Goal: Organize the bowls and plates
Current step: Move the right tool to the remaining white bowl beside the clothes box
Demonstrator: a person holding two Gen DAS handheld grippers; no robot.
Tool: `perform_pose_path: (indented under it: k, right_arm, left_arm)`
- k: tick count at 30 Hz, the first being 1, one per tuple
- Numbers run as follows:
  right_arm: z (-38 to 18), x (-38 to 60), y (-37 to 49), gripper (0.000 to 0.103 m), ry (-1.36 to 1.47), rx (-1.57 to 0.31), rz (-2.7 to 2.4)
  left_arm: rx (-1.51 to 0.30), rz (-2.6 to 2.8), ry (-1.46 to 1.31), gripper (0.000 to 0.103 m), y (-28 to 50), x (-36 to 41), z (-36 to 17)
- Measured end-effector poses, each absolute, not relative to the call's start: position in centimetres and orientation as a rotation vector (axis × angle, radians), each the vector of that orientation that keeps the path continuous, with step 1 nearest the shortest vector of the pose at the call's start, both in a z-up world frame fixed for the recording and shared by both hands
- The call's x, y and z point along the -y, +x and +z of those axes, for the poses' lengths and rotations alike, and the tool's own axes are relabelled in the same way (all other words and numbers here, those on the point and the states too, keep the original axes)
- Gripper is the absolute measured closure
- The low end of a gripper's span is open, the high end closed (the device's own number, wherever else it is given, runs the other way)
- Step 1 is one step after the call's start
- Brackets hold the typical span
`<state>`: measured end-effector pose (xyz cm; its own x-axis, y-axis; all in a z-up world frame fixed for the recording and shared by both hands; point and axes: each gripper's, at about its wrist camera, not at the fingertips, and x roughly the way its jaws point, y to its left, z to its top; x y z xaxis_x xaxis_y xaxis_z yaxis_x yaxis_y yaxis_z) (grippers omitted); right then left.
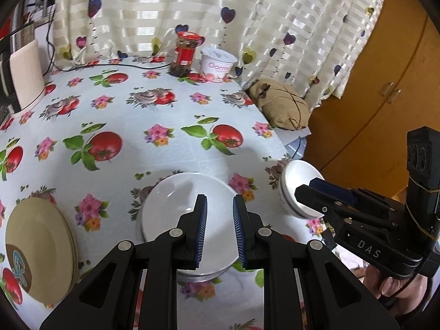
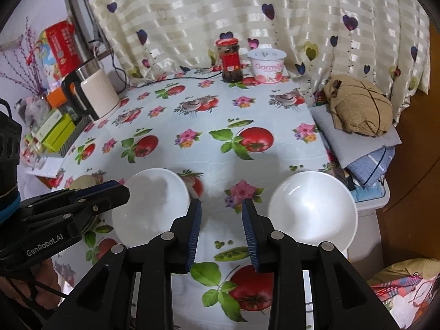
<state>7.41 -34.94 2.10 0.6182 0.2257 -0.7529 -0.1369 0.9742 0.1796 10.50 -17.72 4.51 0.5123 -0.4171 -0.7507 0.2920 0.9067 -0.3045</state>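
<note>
1. White bowl point(image 2: 313, 209): glossy, plain, upright, at tabletop point(image 2: 209, 126) right edge.
2. Second white bowl point(image 2: 151, 206) left of it, apart.
3. Beige plates point(image 1: 38, 250) stacked further left.
4. Left gripper point(image 1: 220, 228), right gripper point(image 2: 221, 233): both released, nothing between.

Both wrist fisheyes ride close above the near edge of the tomato-and-flower print tablecloth table point(image 1: 165, 126) point(image 2: 209, 115), tilted steeply down, facing the cream striped heart-pattern curtain point(image 1: 192, 5) point(image 2: 233, 8) behind the far edge. The left view sits further left. Shared: the red-labelled glass jar point(image 1: 185, 55) point(image 2: 230, 60), the white yoghurt tub point(image 1: 217, 64) point(image 2: 268, 64), and both white ceramic bowls point(image 1: 176, 206) point(image 2: 154, 203).
</note>
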Motion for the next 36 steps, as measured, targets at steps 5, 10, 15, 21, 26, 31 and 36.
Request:
perform_pose_path:
  k: [5, 10, 15, 21, 26, 31, 36]
  right_arm:
    - [2.2, 36.7, 7.3, 0.073, 0.126, -0.873, 0.173]
    - [1.9, 38.2, 7.2, 0.073, 0.143, -0.873, 0.146]
    - [1.6, 39.7, 7.1, 0.073, 0.16, -0.874, 0.118]
    - [1.4, 41.3, 6.9, 0.073, 0.172, -0.872, 0.081]
    - [1.0, 43.1, 6.7, 0.073, 0.184, -0.872, 0.037]
    - [0.2, 45.0, 6.7, 0.073, 0.205, -0.883, -0.007]
    - [-0.7, 46.2, 6.7, 0.073, 0.221, -0.9, -0.036]
  left_arm:
    - [-0.939, -0.466, -0.13, 0.084, 10.8, 19.4, 4.7]
    - [-0.95, -0.49, -0.117, 0.084, 11.1, 20.9, 4.5]
    - [-0.957, -0.514, -0.107, 0.084, 11.4, 22.3, 4.3]
    - [-0.97, -0.553, -0.104, 0.084, 12.1, 24.3, 3.8]
    - [-0.984, -0.58, -0.1, 0.084, 12.7, 26.2, 3.2]
    - [-1.012, -0.599, -0.091, 0.084, 13.1, 28.0, 2.2]
    - [-1.044, -0.606, -0.091, 0.084, 13.7, 29.1, 1.1]
